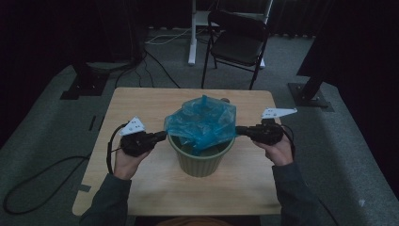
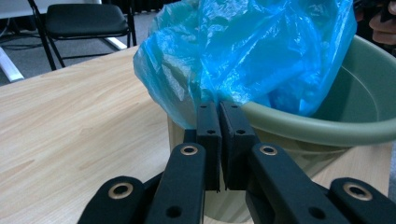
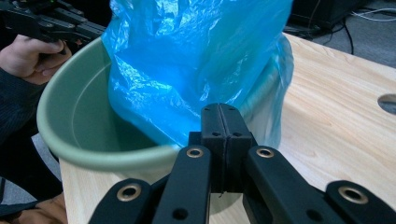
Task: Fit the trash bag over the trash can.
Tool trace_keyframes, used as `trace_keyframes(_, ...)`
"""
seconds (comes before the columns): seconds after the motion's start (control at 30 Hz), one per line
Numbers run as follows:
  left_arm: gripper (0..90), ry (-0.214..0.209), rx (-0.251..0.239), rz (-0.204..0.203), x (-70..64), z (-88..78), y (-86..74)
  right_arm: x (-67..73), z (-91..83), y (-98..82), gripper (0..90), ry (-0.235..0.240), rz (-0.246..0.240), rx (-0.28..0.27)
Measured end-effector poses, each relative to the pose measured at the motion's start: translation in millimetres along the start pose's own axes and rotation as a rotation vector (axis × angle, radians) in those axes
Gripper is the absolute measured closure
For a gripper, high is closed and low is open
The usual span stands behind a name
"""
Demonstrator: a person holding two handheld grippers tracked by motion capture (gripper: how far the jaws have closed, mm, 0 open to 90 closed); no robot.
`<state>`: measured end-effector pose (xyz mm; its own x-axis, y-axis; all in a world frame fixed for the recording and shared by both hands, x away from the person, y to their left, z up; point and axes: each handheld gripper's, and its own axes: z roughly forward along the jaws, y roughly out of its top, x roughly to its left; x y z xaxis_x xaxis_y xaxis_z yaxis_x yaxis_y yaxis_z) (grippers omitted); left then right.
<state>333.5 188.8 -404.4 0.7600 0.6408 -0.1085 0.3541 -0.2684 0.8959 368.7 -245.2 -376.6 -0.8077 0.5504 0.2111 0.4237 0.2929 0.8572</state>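
High view: green bin (image 1: pixel 201 160) stands mid-table (image 1: pixel 141 188), a blue plastic bag (image 1: pixel 202 121) bunched over its mouth, partly inside. Left gripper (image 1: pixel 162 135) comes in level from the left at the bag's left edge, right gripper (image 1: pixel 239 130) level from the right at its right edge. Both hands are near the table's side edges, forearms rising from the near side, grippers aimed inward at each other.

Left gripper view: jaws pressed together on a fold of bag film (image 2: pixel 224 60) just over the bin rim (image 2: pixel 327 128). The bag hangs over the rim's outer side here.

Right gripper view: jaws pressed tight together, pinching bag film (image 3: pixel 196 70) at the rim (image 3: pixel 107 156) on the right side. The left hand (image 3: pixel 28 56) shows far across the bin.

Step, as I judge it: spreading the bag's mouth over the rim. To do it well, pull both edges apart evenly, outward and slightly down past the rim, keeping the pinch on the hem so the thin film doesn't tear or slip. The light bin may slide or tip if one side pulls harder.
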Motion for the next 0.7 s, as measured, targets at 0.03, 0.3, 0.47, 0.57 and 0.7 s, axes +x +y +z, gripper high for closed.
trace_keyframes(0.03, 87.1, 0.000, 0.000, 0.000, 0.0, 0.0, 0.0, 0.0, 0.0, 0.0, 90.0, 0.000, 0.000, 0.000)
trace_keyframes(0.3, 86.9, -0.026, 0.021, 0.003, -9.3, 1.0, -8.8, 8.8, 0.2, -23.4, 90.0, 0.057, 0.038, 0.064)
trace_keyframes(0.47, 87.1, -0.040, 0.028, 0.010, -17.9, 5.4, -10.9, 15.3, 6.6, -25.8, 90.0, 0.092, 0.024, 0.090)
trace_keyframes(0.57, 86.9, -0.045, 0.030, 0.008, -17.5, 5.8, -10.1, 16.4, 10.5, -24.8, 90.0, 0.077, 0.018, 0.096)
trace_keyframes(0.7, 87.0, -0.028, 0.033, 0.013, -13.8, 11.8, -5.9, 9.9, 15.8, -23.9, 90.0, 0.065, 0.046, 0.077)
